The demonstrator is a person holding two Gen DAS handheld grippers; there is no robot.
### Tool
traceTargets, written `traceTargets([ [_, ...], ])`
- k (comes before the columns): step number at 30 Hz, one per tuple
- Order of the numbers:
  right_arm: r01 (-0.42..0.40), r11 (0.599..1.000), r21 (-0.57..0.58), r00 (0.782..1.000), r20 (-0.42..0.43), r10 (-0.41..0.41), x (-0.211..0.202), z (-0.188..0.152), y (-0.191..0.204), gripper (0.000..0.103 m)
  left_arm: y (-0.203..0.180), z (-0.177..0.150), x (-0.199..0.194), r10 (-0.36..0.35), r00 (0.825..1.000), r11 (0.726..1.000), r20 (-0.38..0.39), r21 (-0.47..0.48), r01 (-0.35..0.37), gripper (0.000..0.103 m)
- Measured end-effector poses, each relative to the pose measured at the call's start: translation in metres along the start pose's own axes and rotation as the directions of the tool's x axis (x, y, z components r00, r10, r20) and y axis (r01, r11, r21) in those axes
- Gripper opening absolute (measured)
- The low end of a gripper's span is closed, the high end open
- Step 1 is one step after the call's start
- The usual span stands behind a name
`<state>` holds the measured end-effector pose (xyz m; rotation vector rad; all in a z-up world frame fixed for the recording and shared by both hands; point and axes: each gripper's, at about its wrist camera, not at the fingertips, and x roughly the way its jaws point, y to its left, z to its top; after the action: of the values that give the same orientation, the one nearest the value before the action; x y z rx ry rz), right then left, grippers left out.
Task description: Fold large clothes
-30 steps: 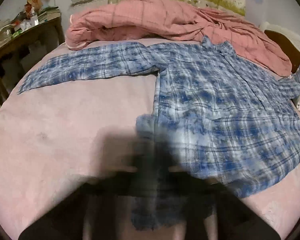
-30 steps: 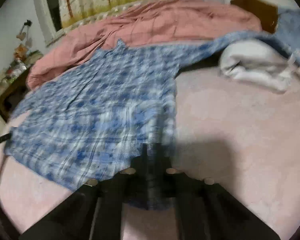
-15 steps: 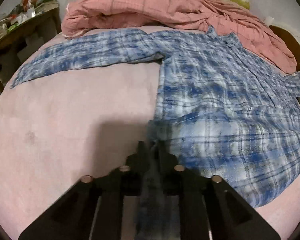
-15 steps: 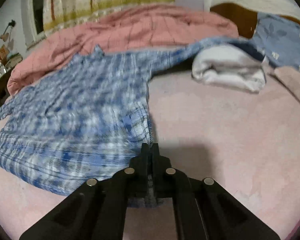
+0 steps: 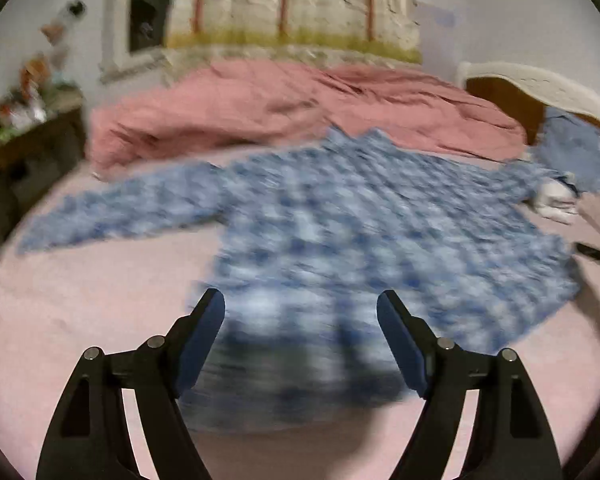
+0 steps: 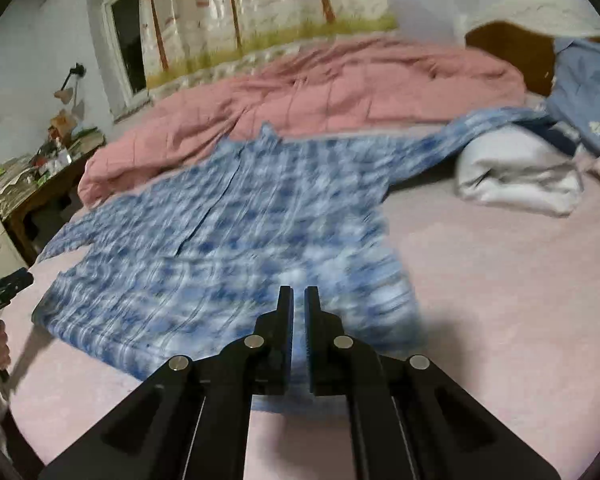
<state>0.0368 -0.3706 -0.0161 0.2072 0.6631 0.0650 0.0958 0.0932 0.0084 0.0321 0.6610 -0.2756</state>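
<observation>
Looking along the left wrist view: left claw [image 5: 301,306] spread wide, jaws just been opening, nothing pinched, blue pads clear above the hem of one blue plaid shirt [image 5: 340,232] lying flat on the pink bed [image 5: 80,320], one sleeve stretched out left. One rumpled pink quilt [image 5: 292,108] behind it, curtain [image 5: 292,4] with tree print, cluttered counter [image 5: 28,128] at left; frame blurred, no readable writing. Right wrist view: right claw [image 6: 293,294] nearly closed with a thin gap, shirt [image 6: 220,232] hem below it, grip on cloth cannot tell. One white bundle [image 6: 516,172] and one blue pillow [image 6: 588,92] at right, left claw tip at far left edge.
</observation>
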Motion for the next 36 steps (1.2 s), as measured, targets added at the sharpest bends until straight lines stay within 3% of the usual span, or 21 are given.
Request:
traceTargets([
  [2, 0.008, 1.000, -0.004, 0.999, -0.032, -0.008, 0.008, -0.005, 0.005, 0.008, -0.015, -0.007, 0.009, 0.001, 0.998, 1.000, -0.057, 0.008, -0.001, 0.077],
  [3, 0.011, 1.000, -0.003, 0.999, -0.036, -0.012, 0.009, -0.009, 0.006, 0.017, -0.020, -0.012, 0.012, 0.013, 0.998, 1.000, -0.067, 0.018, -0.012, 0.077],
  [4, 0.013, 1.000, -0.012, 0.999, -0.036, -0.013, 0.010, -0.014, 0.008, 0.043, -0.025, -0.016, 0.018, 0.035, 0.996, 0.999, -0.086, 0.040, -0.032, 0.077],
  [5, 0.011, 1.000, -0.029, 0.999, -0.034, -0.012, 0.008, -0.017, 0.009, 0.056, -0.029, -0.020, 0.023, 0.056, 0.993, 0.997, -0.102, 0.057, -0.050, 0.077],
  [6, 0.009, 0.999, -0.048, 1.000, -0.025, -0.010, 0.006, -0.020, 0.011, 0.061, -0.031, -0.025, 0.030, 0.072, 0.990, 0.996, -0.121, 0.064, -0.064, 0.077],
  [8, 0.010, 0.997, -0.079, 1.000, -0.012, -0.011, 0.003, -0.022, 0.017, 0.061, -0.033, -0.034, 0.044, 0.091, 0.979, 0.995, -0.184, 0.067, -0.080, 0.074],
  [10, -0.015, 0.997, -0.082, 0.998, -0.055, 0.010, 0.008, -0.024, 0.018, 0.061, -0.034, -0.042, 0.055, 0.112, 0.967, 0.993, -0.228, 0.072, -0.098, 0.073],
  [11, -0.020, 0.996, -0.084, 0.996, -0.087, 0.013, 0.013, -0.025, 0.018, 0.061, -0.035, -0.042, 0.053, 0.119, 0.969, 0.992, -0.219, 0.076, -0.105, 0.073],
  [14, 0.049, 0.988, -0.146, 0.977, -0.197, -0.078, 0.033, -0.037, 0.021, 0.061, -0.033, -0.048, 0.048, 0.126, 0.967, 0.991, -0.221, 0.064, -0.114, 0.073],
  [19, 0.065, 0.980, -0.186, 0.978, -0.185, -0.100, 0.019, -0.052, 0.022, 0.061, -0.031, -0.056, 0.033, 0.112, 0.974, 0.993, -0.198, 0.064, -0.101, 0.073],
  [22, 0.052, 0.981, -0.186, 0.984, -0.159, -0.082, 0.005, -0.057, 0.021, 0.061, -0.039, -0.053, 0.019, 0.077, 0.987, 0.992, -0.144, 0.112, -0.061, 0.070],
  [24, 0.027, 0.974, -0.224, 0.993, -0.109, -0.053, -0.009, -0.059, 0.028, 0.061, -0.055, -0.049, -0.004, 0.071, 0.997, 0.978, -0.022, 0.197, -0.066, 0.071],
  [26, -0.003, 0.966, -0.257, 0.999, -0.048, -0.010, -0.025, -0.058, 0.039, 0.061, -0.068, -0.047, -0.023, 0.083, 0.995, 0.959, 0.063, 0.268, -0.097, 0.080],
  [30, -0.023, 0.964, -0.266, 0.999, -0.031, 0.016, -0.032, -0.053, 0.058, 0.062, -0.070, -0.045, -0.034, 0.046, 0.997, 0.970, 0.069, 0.236, -0.061, 0.080],
  [32, -0.026, 0.970, -0.242, 1.000, 0.004, 0.028, -0.037, -0.052, 0.064, 0.072, -0.070, -0.044, -0.037, 0.063, 0.994, 0.972, 0.085, 0.222, -0.081, 0.081],
  [33, -0.016, 0.972, -0.233, 0.999, 0.043, 0.027, -0.042, -0.052, 0.067, 0.084, -0.071, -0.044, -0.041, 0.073, 0.991, 0.971, 0.114, 0.220, -0.097, 0.082],
  [34, -0.006, 0.974, -0.228, 0.996, 0.080, 0.024, -0.047, -0.052, 0.068, 0.089, -0.070, -0.043, -0.047, 0.079, 0.985, 0.971, 0.153, 0.211, -0.110, 0.087],
  [36, 0.024, 0.974, -0.226, 0.987, 0.159, 0.013, -0.059, -0.052, 0.073, 0.090, -0.071, -0.044, -0.062, 0.064, 0.969, 0.976, 0.239, 0.189, -0.111, 0.100],
])
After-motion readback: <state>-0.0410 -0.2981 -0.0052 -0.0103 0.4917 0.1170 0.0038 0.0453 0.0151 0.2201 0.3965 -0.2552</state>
